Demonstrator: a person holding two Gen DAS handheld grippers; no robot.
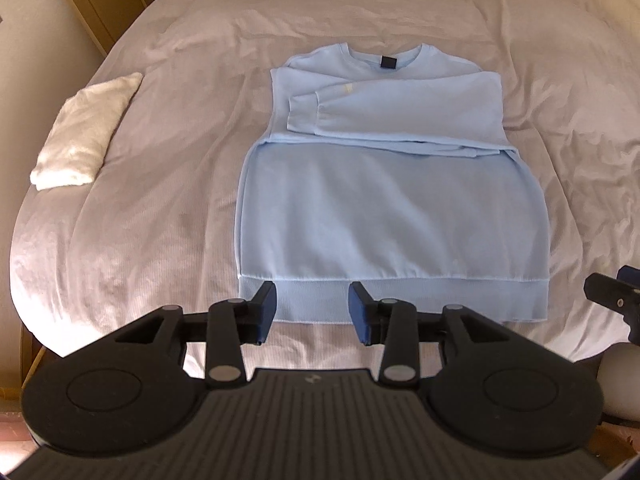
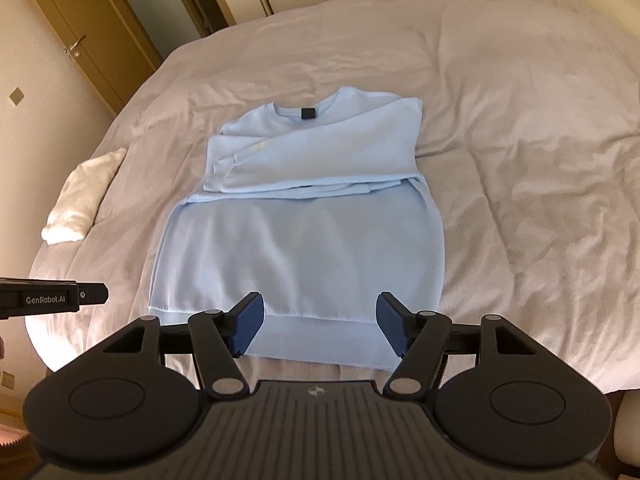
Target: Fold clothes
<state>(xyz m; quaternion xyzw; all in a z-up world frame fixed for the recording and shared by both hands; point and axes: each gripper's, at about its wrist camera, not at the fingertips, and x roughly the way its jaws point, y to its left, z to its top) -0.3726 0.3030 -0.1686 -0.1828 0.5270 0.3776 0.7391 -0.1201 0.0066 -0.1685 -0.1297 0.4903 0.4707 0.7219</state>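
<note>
A light blue sweatshirt point(image 1: 384, 200) lies flat on the bed, collar at the far end, both sleeves folded across the chest. Its ribbed hem point(image 1: 400, 300) faces me. My left gripper point(image 1: 312, 312) hovers above the hem's left part, open, nothing between its blue pads. In the right wrist view the same sweatshirt point(image 2: 300, 248) lies ahead, and my right gripper point(image 2: 320, 324) hangs over the hem's middle, open wider and empty. The left gripper's body point(image 2: 52, 298) shows at that view's left edge; part of the right gripper point(image 1: 616, 296) shows at the left view's right edge.
The bed point(image 1: 160, 220) is covered with a pale creased sheet. A folded white fluffy cloth point(image 1: 86, 132) lies to the left of the sweatshirt, also seen as a white cloth point(image 2: 84, 196). Wooden doors point(image 2: 92, 28) stand beyond the bed's far left corner.
</note>
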